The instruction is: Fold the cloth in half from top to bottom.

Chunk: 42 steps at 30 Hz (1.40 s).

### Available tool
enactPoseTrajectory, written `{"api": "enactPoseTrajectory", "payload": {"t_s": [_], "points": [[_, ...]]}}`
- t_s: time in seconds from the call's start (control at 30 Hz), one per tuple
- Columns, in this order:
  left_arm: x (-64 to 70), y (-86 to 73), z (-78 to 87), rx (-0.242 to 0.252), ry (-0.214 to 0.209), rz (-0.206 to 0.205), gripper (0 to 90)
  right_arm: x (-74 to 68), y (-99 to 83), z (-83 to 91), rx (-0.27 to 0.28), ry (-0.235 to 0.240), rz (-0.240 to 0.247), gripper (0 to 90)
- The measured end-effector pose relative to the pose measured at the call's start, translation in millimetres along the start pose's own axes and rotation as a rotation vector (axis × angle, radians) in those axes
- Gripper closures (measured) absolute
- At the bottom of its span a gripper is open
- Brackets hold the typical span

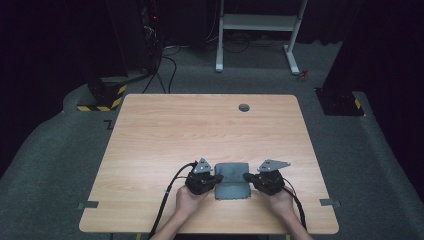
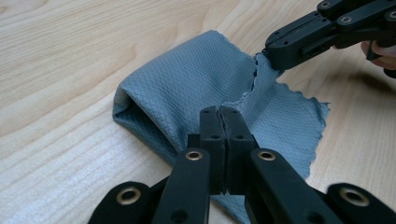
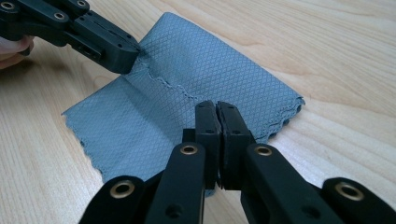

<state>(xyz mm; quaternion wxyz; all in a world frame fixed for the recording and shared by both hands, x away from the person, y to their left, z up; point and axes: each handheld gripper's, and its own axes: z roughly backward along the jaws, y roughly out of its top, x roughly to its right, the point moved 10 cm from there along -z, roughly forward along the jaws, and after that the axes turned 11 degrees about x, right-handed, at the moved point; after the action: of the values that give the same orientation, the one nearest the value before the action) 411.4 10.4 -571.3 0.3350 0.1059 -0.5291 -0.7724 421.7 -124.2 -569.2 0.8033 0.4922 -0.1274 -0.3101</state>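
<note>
Near the table [image 1: 150,130] front edge, high view: cloth [image 1: 231,180] lay between both grippers. Left gripper [image 2: 222,112] view: jaws closed on a cloth edge. Right gripper [image 3: 216,106] view: likewise clamped. Folding judged underway; next, carry both edges across evenly.

A lab or recording studio: a lone wooden desk [image 1: 150,150] on grey carpet [image 1: 45,165], black curtains [image 1: 45,45] around, an equipment rack [image 1: 150,30] trailing cables [image 1: 167,67], hazard-striped stand bases [image 1: 102,97].

Left gripper [image 1: 218,178] and right gripper [image 1: 247,176] face each other, low, fingers [image 2: 219,122] pressed together.
</note>
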Motion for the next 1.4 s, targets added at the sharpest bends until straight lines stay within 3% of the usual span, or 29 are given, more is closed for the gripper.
{"api": "enactPoseTrajectory", "payload": {"t_s": [0.23, 0.63, 1.2, 1.4], "points": [[4.4, -4.8, 1.3, -0.003, -0.007, -0.007, 88.8, -5.4, -4.3, 5.8, 0.013, 0.014, -0.014, 88.4], [10.8, -11.1, 9.3, 0.015, -0.014, 0.016, 88.8, -18.3, -12.8, 10.9, 0.013, 0.046, -0.005, 88.3], [19.2, -20.2, 10.5, 0.006, -0.025, -0.007, 88.2, -21.2, -19.9, 13.0, 0.0, 0.04, 0.009, 87.0], [20.8, -22.7, 12.5, 0.001, -0.033, -0.014, 87.3, -22.8, -26.0, 16.1, -0.005, 0.04, 0.005, 82.7]]}}
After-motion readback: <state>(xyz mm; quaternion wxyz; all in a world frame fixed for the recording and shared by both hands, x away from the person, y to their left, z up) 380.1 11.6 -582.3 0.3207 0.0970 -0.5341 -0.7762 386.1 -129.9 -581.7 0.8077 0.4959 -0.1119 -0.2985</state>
